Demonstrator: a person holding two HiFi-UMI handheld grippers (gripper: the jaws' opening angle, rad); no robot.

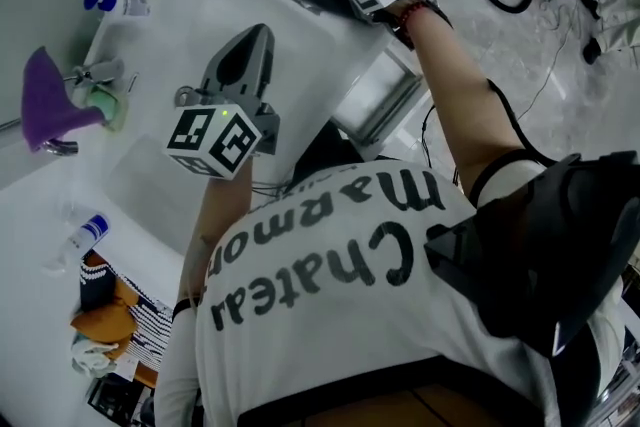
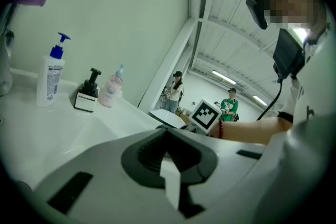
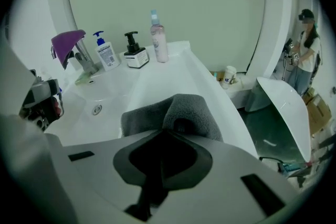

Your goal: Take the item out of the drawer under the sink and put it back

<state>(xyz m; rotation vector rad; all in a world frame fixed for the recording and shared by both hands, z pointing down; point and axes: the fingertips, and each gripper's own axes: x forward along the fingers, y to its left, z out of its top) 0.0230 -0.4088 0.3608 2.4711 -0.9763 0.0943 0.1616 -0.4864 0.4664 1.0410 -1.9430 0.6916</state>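
Towel (image 3: 144, 115), grey, lying on white table (image 3: 206, 77) beside sink basin (image 3: 100, 97); my right gripper (image 3: 176, 125) clamping jaws on its raised fold. My left gripper (image 2: 167, 139) hovering above basin, jaws clenched together, holding nothing.

The person is wearing a white T-shirt (image 1: 330, 305) with large black lettering running across it. A red bead bracelet (image 1: 409, 12) is circling the right wrist and a dark band (image 1: 184, 307) the left. A thin black cable (image 1: 505, 127) is trailing along the right arm toward a black bag (image 1: 545, 255). Each gripper, left (image 2: 167, 131) and right (image 3: 176, 126), is showing a pale grey shell, dark pads and a black-and-white marker cube (image 1: 215, 140).
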